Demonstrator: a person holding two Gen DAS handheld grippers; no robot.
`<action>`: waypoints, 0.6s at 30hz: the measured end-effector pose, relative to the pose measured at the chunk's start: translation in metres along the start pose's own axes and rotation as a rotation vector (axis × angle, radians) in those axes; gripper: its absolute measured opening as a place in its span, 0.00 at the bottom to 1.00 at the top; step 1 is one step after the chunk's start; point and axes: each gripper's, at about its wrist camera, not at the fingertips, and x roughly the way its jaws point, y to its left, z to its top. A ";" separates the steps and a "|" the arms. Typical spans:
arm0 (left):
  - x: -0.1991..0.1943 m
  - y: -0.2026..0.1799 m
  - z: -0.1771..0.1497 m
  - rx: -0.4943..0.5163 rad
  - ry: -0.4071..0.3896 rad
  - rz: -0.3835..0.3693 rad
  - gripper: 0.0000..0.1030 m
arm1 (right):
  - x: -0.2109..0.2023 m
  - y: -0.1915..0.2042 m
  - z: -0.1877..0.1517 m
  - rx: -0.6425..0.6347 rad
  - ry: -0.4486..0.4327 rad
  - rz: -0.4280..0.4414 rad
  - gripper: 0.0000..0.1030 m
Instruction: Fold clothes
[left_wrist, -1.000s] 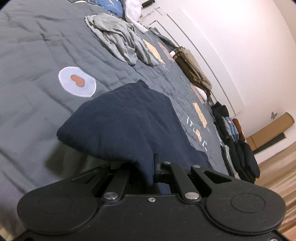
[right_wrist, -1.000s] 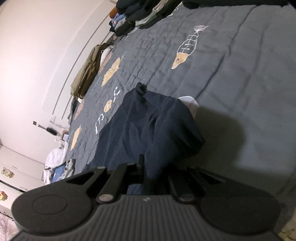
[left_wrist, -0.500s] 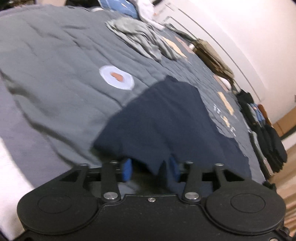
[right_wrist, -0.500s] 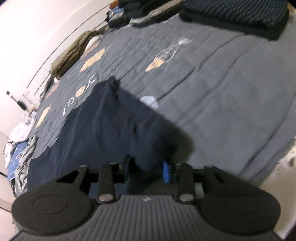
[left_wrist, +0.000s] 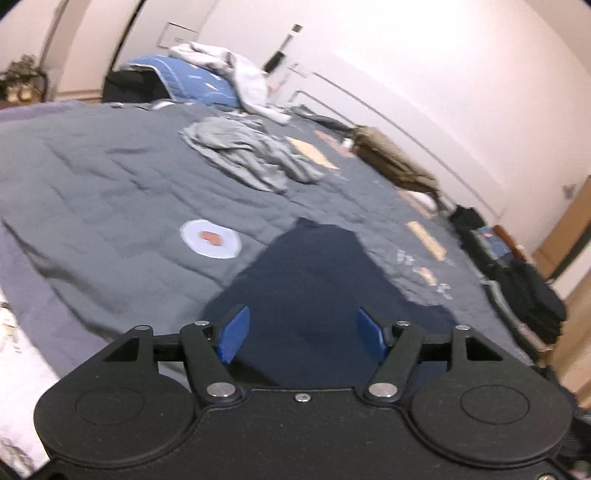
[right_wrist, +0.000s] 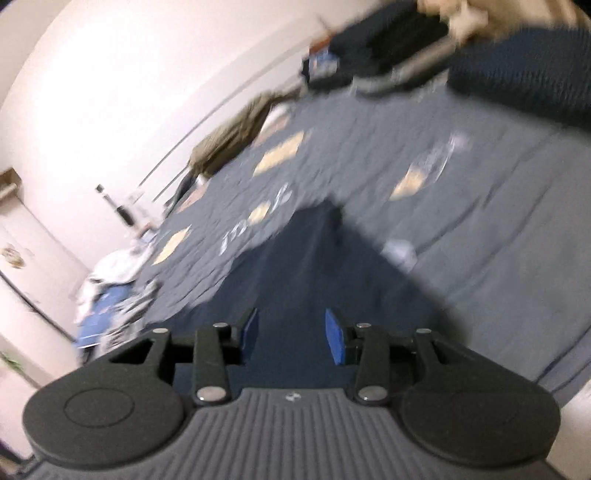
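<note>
A navy blue garment (left_wrist: 310, 280) lies flat on the grey bedspread (left_wrist: 92, 192); it also shows in the right wrist view (right_wrist: 314, 266). My left gripper (left_wrist: 301, 338) is open, its blue pads (left_wrist: 233, 334) apart just above the garment's near edge, holding nothing. My right gripper (right_wrist: 293, 336) is open too, its blue pads (right_wrist: 334, 341) apart above the garment's near edge. A crumpled grey garment (left_wrist: 247, 155) lies farther back on the bed.
A stack of folded dark clothes (left_wrist: 532, 295) sits at the bed's right edge. An olive garment (left_wrist: 395, 162) lies along the wall side. A blue pillow with white cloth (left_wrist: 207, 81) is at the far end. The right view is blurred.
Both grippers have opened and let go of the navy garment, which now lies flat. Both have pulled back and tilted up from the bed.
</note>
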 end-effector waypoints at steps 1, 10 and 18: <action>0.001 -0.002 -0.001 -0.001 0.006 -0.019 0.63 | 0.007 0.000 -0.002 0.016 0.024 -0.001 0.38; 0.016 -0.016 -0.012 0.030 0.060 -0.075 0.64 | 0.029 -0.053 -0.010 0.256 0.095 -0.168 0.36; 0.024 -0.027 -0.020 0.052 0.097 -0.103 0.68 | 0.009 -0.072 -0.002 0.290 -0.019 -0.312 0.36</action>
